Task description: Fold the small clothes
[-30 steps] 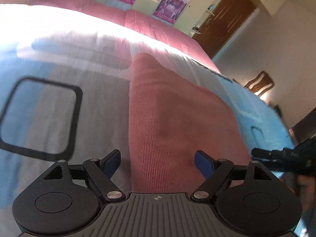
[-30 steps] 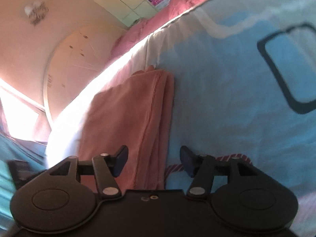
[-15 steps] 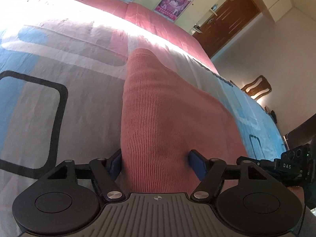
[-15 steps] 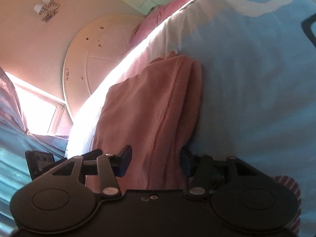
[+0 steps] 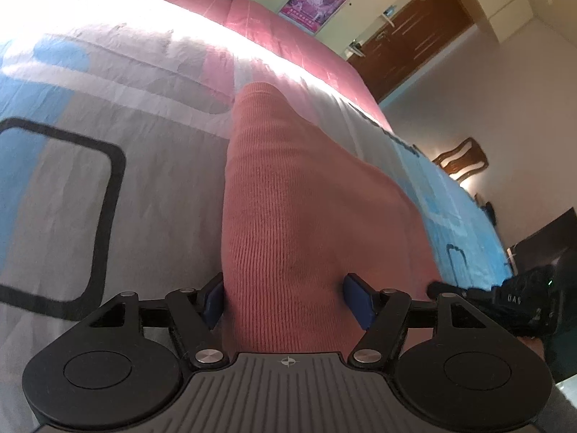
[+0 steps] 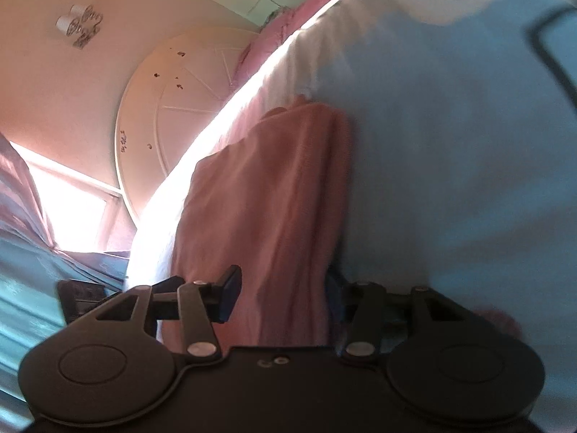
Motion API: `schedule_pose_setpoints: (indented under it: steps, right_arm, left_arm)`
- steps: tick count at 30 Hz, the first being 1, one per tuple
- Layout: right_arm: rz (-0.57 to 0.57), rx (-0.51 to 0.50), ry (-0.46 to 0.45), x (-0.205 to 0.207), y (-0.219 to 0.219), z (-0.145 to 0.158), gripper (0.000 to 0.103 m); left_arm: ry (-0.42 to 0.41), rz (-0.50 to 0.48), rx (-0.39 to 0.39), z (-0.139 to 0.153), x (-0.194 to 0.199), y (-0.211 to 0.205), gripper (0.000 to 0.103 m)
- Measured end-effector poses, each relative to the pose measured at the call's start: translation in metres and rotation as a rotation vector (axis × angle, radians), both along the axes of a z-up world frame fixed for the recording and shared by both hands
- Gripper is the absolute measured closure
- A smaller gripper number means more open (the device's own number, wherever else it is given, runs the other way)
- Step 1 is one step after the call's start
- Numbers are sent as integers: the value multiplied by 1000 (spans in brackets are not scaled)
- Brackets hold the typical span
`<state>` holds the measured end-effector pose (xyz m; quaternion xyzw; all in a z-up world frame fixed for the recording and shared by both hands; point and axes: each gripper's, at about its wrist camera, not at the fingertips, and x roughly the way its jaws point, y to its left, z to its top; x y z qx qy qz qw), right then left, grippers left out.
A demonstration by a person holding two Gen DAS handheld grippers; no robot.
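A pink ribbed knit garment (image 5: 303, 216) lies folded lengthwise on the bed, stretching away from me. My left gripper (image 5: 286, 303) is open, its blue pads on either side of the garment's near end. My right gripper (image 6: 277, 296) is open around the other end of the same garment (image 6: 274, 195), whose folded edges show as layered ridges. The right finger of the right gripper is partly hidden by cloth. The right gripper's body also shows at the right edge of the left wrist view (image 5: 519, 303).
The bedspread (image 5: 108, 166) is grey, blue and white with black rounded outlines. A pink quilt (image 5: 274, 32) lies at the far side. A wooden door (image 5: 414, 36) and a chair (image 5: 461, 158) stand beyond. A round white headboard (image 6: 173, 115) and a bright window (image 6: 72, 209) show behind.
Both grippers have moved forward onto the garment's ends; a second ago the fingers stood short of it, now the cloth lies between them. The right view has tilted further.
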<state>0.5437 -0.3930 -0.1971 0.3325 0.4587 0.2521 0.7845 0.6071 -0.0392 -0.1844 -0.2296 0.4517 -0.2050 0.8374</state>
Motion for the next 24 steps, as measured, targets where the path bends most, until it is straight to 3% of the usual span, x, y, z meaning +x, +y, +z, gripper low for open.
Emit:
schedule_pose_setpoints:
  steps: [4,6,9,11,12,14,16,19,24]
  right_arm:
    - [19,-195,-58,0,27,15,71]
    - [23,-249,-81,-6,31,20,70]
    - [-6,-235,-68,-4,32,17,65]
    - [-15,-205,-59,0,34,16,54]
    - [-19,-206,-60,-1,34,17,55]
    - [-23,-278,-75,0,45,21,73]
    - [-8,-358,-101,-1,59,26,81]
    - [-7,-462,-148,-7,79,38,83]
    - [-8,-538,-260,-23,103,69,83]
  left_arm:
    - [-18,-8,63,6,-1,-10,36]
    - [-32,-11,91,7,-2,-15,36]
    - [-32,1,70,5,-1,-15,36]
    - [-30,11,51,3,0,-13,36]
    - [-40,9,66,4,-1,-15,38]
    - [-70,-13,141,9,-2,-25,50]
    - [-103,-29,205,19,-5,-35,65]
    - [-165,-54,279,34,-12,-47,70]
    - [-255,-74,261,60,-30,-38,71]
